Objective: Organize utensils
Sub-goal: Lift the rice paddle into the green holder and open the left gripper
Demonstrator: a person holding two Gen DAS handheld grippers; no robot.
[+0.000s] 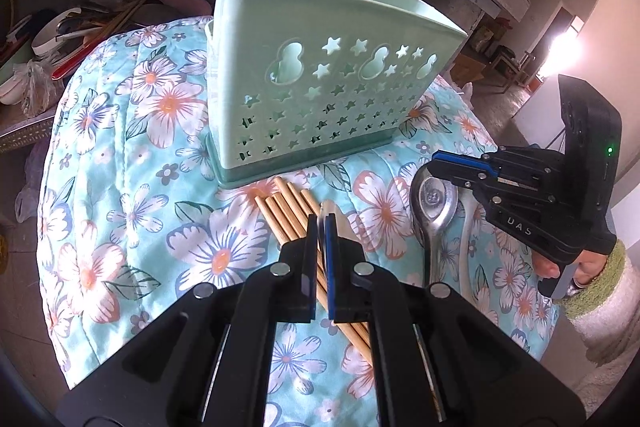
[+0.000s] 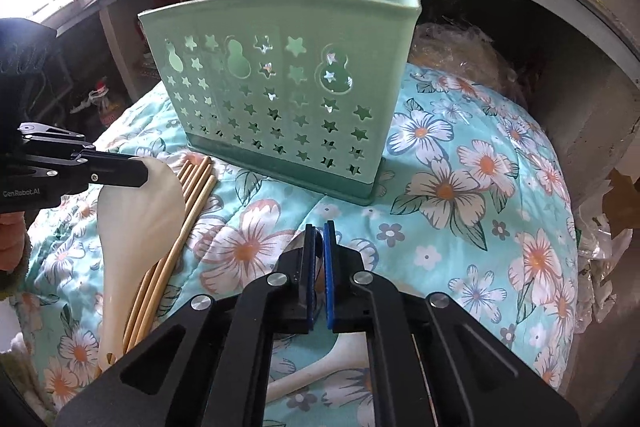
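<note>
A mint-green utensil holder [image 1: 320, 87] [image 2: 280, 87] with star cut-outs stands upright on the floral cloth. Several bamboo chopsticks [image 1: 288, 215] [image 2: 192, 195] lie in front of it. My left gripper [image 1: 320, 223] [image 2: 144, 167] is shut on a cream rice paddle [image 2: 140, 219], which I see edge-on [image 1: 329, 209] in the left wrist view. My right gripper [image 2: 319, 227] [image 1: 434, 163] is shut on the bowl of a metal spoon [image 1: 436, 211], and a sliver of the spoon [image 2: 317, 263] shows between its fingers. Both grippers hover just in front of the holder.
A quilted floral cloth [image 1: 120, 167] covers the work surface. A pale spoon handle [image 2: 312, 375] lies under my right gripper. A dark shelf with stacked dishes [image 1: 80, 27] and crumpled plastic bags [image 2: 460, 47] sits behind. A hand in a green cuff [image 1: 592, 267] holds the right gripper.
</note>
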